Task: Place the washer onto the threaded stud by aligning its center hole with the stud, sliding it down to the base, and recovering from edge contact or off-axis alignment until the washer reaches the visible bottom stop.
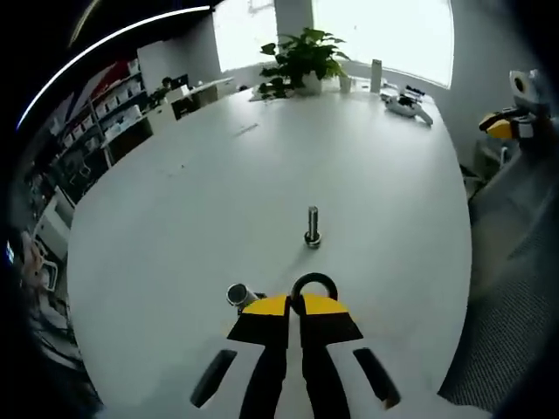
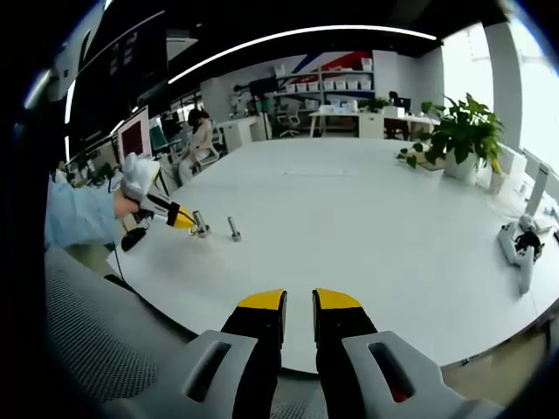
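Left gripper [image 1: 294, 305]: yellow-tipped jaws pressed together, pinching the dark ring-shaped metal washer [image 1: 314, 285] at its lower edge. Washer stands on edge, hole facing the camera, above the white round table [image 1: 175, 209]. Grey threaded metal stud [image 1: 312, 226] stands upright on the table just beyond the washer, long axis vertical, apart from it. Short silver cylinder [image 1: 238, 294] lies beside the left jaw.

Right gripper [image 2: 299, 301]: jaws parted by a narrow gap, nothing between them, hovering at the table's near edge.

Right gripper view adds the person's gloved hand [image 2: 137, 179] and light-blue sleeve [image 2: 79, 214], reaching in from the left, tool angled down toward the stud.

Left gripper view adds a potted green plant [image 1: 301, 59] at the far edge.
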`<action>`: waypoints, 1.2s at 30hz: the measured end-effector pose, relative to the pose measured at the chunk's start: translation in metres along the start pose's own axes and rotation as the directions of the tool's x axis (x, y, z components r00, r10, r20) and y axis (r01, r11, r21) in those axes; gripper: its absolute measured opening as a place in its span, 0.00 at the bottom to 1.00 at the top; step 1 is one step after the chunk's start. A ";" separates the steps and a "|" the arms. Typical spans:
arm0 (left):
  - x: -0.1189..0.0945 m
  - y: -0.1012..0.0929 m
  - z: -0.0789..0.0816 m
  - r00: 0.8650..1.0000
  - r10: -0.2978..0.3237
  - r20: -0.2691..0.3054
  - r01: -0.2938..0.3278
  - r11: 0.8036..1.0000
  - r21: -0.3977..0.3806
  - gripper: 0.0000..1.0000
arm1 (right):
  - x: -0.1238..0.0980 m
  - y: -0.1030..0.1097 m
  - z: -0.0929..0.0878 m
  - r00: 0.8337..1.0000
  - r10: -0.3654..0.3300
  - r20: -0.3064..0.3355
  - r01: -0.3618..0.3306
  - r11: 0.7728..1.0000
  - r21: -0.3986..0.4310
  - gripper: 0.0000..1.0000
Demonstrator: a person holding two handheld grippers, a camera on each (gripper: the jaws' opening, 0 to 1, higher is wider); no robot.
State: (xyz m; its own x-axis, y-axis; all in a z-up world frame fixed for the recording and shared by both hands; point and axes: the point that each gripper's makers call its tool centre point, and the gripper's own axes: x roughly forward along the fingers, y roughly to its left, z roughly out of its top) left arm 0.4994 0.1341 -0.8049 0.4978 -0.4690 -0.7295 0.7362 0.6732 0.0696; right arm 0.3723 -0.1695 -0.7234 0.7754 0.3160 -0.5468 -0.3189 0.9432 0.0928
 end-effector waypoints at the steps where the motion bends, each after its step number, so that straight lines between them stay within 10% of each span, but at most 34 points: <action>1: -0.001 0.004 0.001 1.000 0.007 0.002 -0.007 1.000 0.001 0.01 | 0.000 0.000 0.000 1.000 0.000 0.000 0.000 1.000 0.000 0.14; 15: -0.004 0.041 0.003 0.996 0.082 -0.023 -0.082 0.997 -0.004 0.01 | 0.000 0.000 0.000 1.000 0.001 0.003 -0.001 1.000 0.002 0.14; 36: 0.003 0.044 0.006 0.997 0.070 -0.018 -0.068 0.996 0.062 0.03 | 0.000 0.001 0.001 1.000 -0.002 -0.001 0.002 1.000 0.003 0.14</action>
State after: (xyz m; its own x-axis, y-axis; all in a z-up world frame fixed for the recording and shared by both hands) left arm 0.5356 0.1587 -0.8006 0.5396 -0.4109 -0.7349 0.7275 0.6669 0.1613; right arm 0.3729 -0.1687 -0.7226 0.7752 0.3139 -0.5482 -0.3158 0.9442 0.0940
